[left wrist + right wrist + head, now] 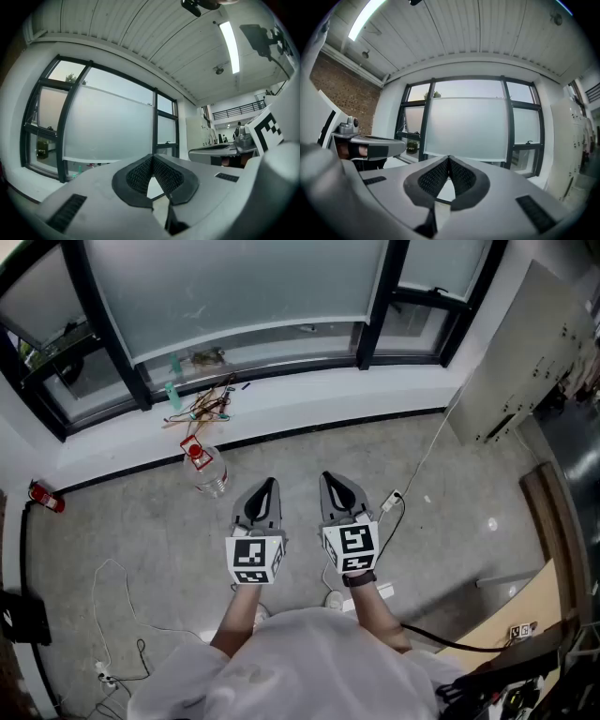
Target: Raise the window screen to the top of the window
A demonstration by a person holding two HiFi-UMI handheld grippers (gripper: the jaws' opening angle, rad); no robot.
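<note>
Stepping closer should come first: the pale grey window screen (234,282) hangs low at 12 o'clock, well apart from the grey left gripper (268,486) and grey right gripper (332,480), both clenched on nothing. Grab its bottom edge evenly. Mind the clear red-capped plastic bottle (208,468) at 10 o'clock; the floor (309,451) ahead looks open.

Grey floor (141,521): plastic bottle (212,472), white power strip (391,501), red canister (46,496).

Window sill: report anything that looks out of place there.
A loose tangle of wires lies on the sill, next to a small green container. It looks like clutter left behind, not something that belongs there. Nothing looks spilled or broken.
</note>
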